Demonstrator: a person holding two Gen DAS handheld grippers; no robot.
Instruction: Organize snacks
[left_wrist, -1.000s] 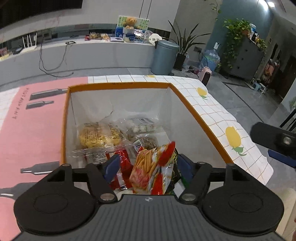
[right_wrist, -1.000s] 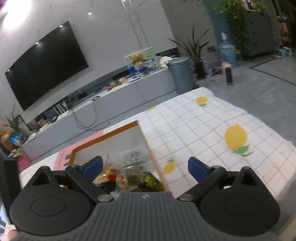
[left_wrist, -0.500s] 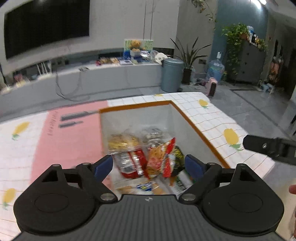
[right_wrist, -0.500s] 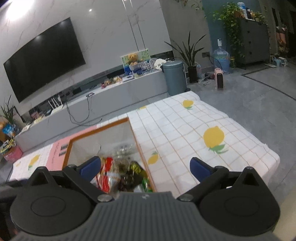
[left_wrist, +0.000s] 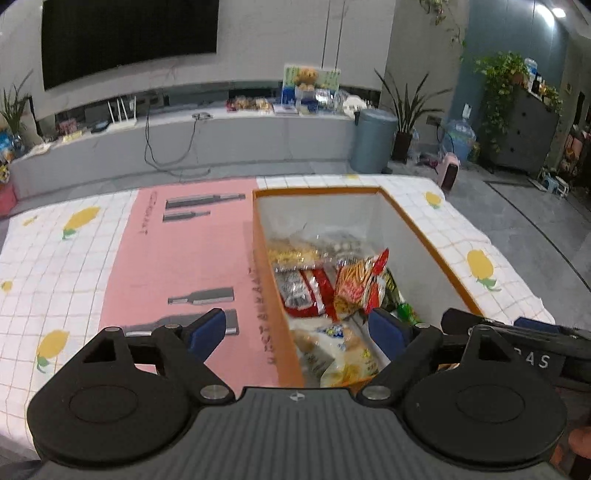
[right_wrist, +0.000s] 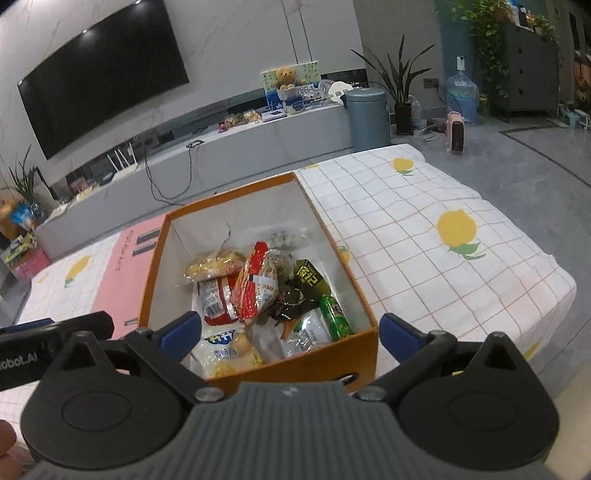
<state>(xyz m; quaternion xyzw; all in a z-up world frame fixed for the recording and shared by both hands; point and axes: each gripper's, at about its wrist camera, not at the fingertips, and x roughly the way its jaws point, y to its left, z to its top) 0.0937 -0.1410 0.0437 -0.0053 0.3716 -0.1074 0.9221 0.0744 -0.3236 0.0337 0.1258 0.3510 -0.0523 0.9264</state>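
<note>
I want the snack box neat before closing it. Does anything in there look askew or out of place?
Nothing is spilled: every snack is inside the orange box. The packs lie in a loose heap, though, and the red-and-orange snack bag stands tilted on top of the others. Nothing looks torn.

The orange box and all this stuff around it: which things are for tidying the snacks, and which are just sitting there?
For the job: orange box, red noodle-snack bag, green packet, white bag.

Just there: pink mat, lemon tablecloth, grey bin, television.
</note>
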